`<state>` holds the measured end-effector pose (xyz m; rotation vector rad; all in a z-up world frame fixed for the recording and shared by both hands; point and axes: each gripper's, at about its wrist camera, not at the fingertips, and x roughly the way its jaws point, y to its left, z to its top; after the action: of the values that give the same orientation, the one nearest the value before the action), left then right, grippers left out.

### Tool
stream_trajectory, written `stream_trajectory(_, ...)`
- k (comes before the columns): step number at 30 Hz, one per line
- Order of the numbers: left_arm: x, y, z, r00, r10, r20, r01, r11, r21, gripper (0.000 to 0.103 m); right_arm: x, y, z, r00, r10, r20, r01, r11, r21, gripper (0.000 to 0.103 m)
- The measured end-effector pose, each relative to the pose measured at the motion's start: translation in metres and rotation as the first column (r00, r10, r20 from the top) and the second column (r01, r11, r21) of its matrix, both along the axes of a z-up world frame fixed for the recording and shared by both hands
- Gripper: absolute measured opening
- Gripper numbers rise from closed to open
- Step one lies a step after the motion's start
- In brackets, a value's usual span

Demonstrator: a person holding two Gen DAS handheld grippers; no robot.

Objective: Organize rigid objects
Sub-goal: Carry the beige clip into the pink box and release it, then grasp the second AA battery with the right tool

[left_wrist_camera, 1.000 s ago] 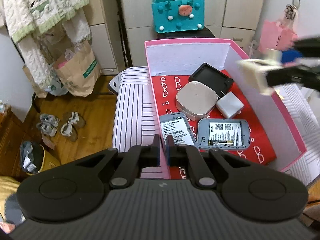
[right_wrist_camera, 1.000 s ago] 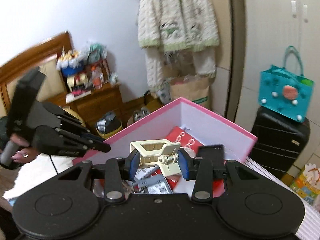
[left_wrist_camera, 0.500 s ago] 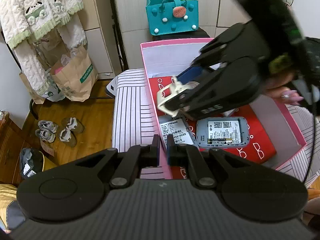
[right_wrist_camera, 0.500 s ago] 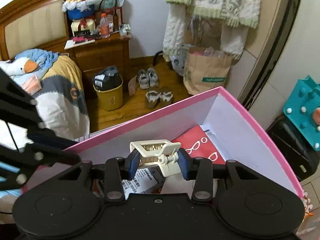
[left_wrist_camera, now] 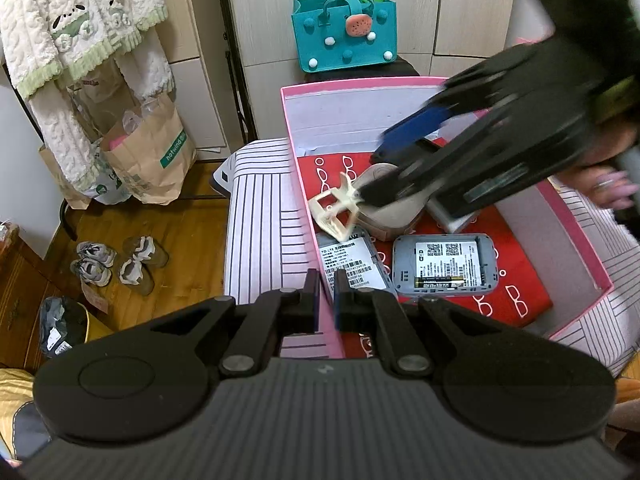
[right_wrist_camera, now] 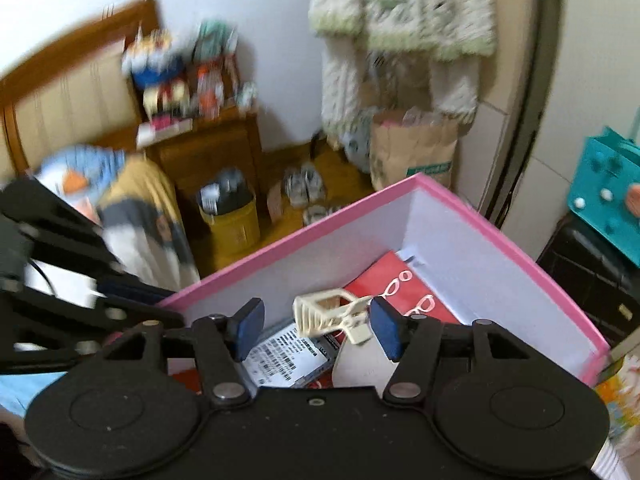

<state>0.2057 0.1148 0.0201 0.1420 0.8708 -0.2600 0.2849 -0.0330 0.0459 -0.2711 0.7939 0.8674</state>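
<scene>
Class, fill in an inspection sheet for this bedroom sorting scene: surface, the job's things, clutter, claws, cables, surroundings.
Surface: striped cover under the pink box.
Job's things: cream clip in the box, between the right claw's spread pads, which have just been opening; beige puck and two open-backed devices on the red liner.
Clutter: nothing seen.
Claws: left claw shut, empty; right claw open.
Cables: nothing seen.
Surroundings: teal bag, paper bag, shoes, hanging knitwear.
</scene>
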Motion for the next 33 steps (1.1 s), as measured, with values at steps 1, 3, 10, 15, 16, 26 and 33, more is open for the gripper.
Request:
stream_trajectory(1,0.0,0.0,0.0,1.0,0.001,0.001,-0.001,1.0,-0.002,0.006,-0.006,-0.013,0.007,1.0,-0.024,0.008,0.024,0.999,0.033,0.064)
stream_trajectory(3,-0.001,0.001,0.0,1.0,0.003,0.002,-0.003,1.0,-0.005,0.006,-0.016,-0.036,0.018,0.998,-0.062,0.018,0.06,0.995,0.086,0.065)
stream_trajectory(10,-0.002,0.002,0.0,1.0,0.009,-0.002,-0.009,1.0,-0.013,0.006,-0.057,-0.122,0.023,0.966,-0.254,0.049,0.243,0.957,0.161,0.066)
stream_trajectory(15,-0.003,0.003,0.0,1.0,0.024,-0.004,-0.024,0.999,-0.024,0.006,-0.074,-0.167,-0.006,0.917,-0.396,0.035,0.386,0.908,0.162,0.066)
stream_trajectory(16,-0.003,0.003,0.0,1.0,0.027,-0.005,-0.027,0.999,-0.026,0.006,-0.075,-0.175,-0.015,0.906,-0.424,0.022,0.415,0.895,0.163,0.066)
stream_trajectory(26,-0.002,0.004,0.001,0.998,0.058,-0.015,-0.058,0.997,-0.043,0.006,-0.087,-0.192,-0.093,0.86,-0.51,0.019,0.508,0.858,0.069,0.065)
stream_trajectory(33,-0.002,0.003,0.002,0.998,0.064,-0.018,-0.064,0.997,-0.038,0.007,-0.077,-0.177,-0.11,0.895,-0.436,0.092,0.439,0.898,-0.015,0.058)
